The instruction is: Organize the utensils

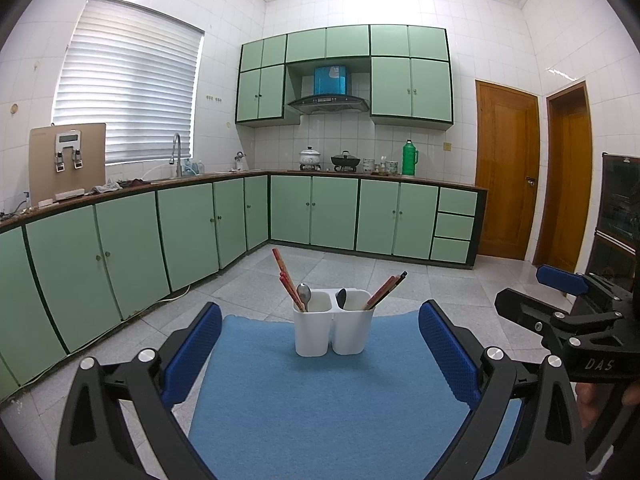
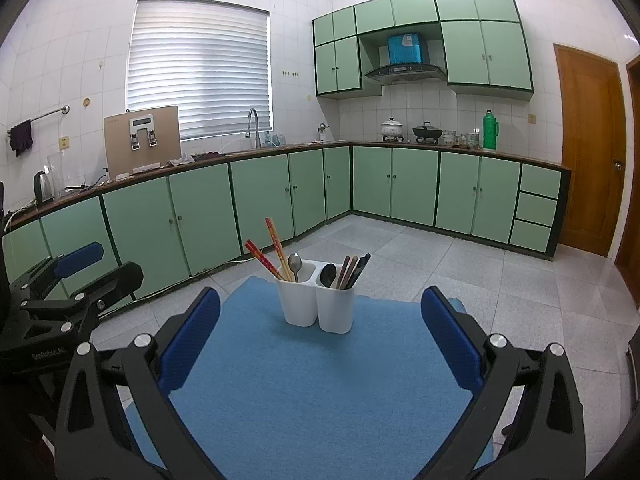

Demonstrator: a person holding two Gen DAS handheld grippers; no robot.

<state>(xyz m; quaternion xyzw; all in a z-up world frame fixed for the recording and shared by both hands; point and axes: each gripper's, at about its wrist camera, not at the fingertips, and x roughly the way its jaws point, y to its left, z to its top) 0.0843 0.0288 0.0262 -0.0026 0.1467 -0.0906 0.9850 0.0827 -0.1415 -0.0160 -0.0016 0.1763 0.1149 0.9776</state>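
A white two-compartment utensil holder (image 1: 333, 326) (image 2: 318, 304) stands at the far side of a blue mat (image 1: 320, 400) (image 2: 312, 380). Its left cup holds red chopsticks (image 1: 285, 278) (image 2: 269, 254) and a metal spoon (image 1: 304, 294) (image 2: 295, 265). Its right cup holds a dark spoon (image 1: 341, 298) (image 2: 328, 274) and dark and brown chopsticks (image 1: 386, 290) (image 2: 354, 270). My left gripper (image 1: 320, 344) is open and empty, short of the holder. My right gripper (image 2: 320, 332) is open and empty, also short of it. Each gripper shows at the edge of the other's view.
Green cabinets (image 1: 200, 232) (image 2: 260, 200) run along the left and back walls under a counter with a sink tap (image 1: 177, 152), pots (image 1: 310, 157) and a green flask (image 1: 409, 157). Grey tiled floor (image 1: 400, 276) lies beyond the mat. Wooden doors (image 1: 506, 168) stand at right.
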